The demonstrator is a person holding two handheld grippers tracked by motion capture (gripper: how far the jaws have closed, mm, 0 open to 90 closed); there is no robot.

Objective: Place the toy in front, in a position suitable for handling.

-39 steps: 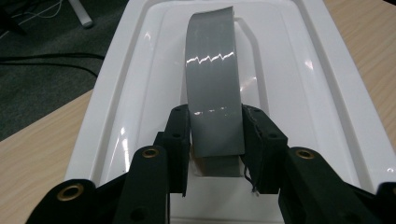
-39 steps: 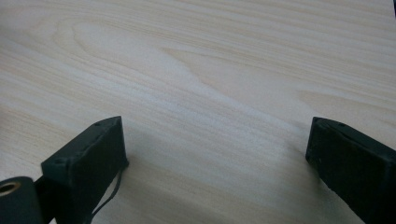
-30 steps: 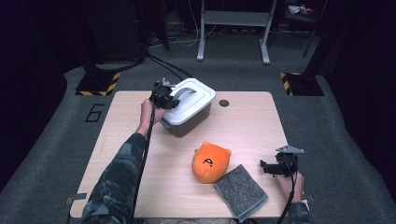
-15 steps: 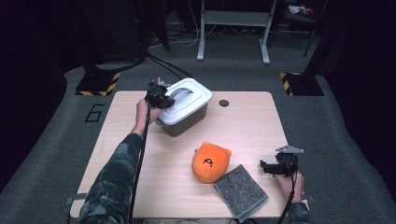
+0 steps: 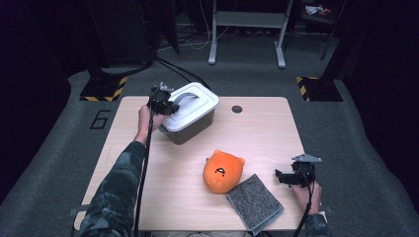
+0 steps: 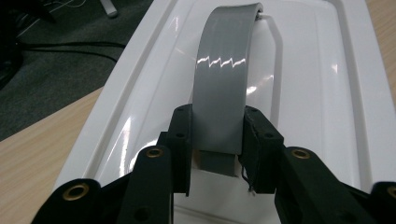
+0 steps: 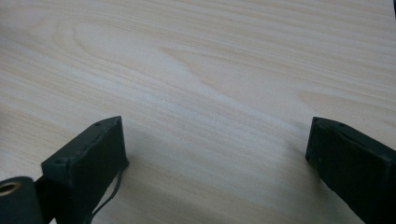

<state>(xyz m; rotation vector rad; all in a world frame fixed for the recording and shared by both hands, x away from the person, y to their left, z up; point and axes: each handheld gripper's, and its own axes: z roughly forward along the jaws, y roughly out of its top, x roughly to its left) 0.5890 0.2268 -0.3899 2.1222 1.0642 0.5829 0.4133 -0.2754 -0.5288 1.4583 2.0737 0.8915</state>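
A grey box (image 5: 190,126) with a white lid (image 5: 191,104) stands at the table's far left. The lid (image 6: 299,65) carries a grey arched handle (image 6: 224,74). My left gripper (image 5: 165,104) is shut on that handle, its jaws clamping the handle's near end (image 6: 217,140). The lid looks tilted, raised at the left side. An orange plush toy (image 5: 222,171) lies near the table's front, with a grey felt pad (image 5: 255,203) beside it on the right. My right gripper (image 5: 279,176) rests low at the front right, open, with bare wood between its fingers (image 7: 215,154).
The wooden table (image 5: 257,133) has a small dark hole (image 5: 237,108) near its far edge. Beyond it lie grey floor, cables, a metal stand (image 5: 247,34) and yellow-black striped blocks (image 5: 106,90).
The left gripper and the lid have shifted slightly left and up, with the lid lifting off the box. The right gripper has stayed where it was.
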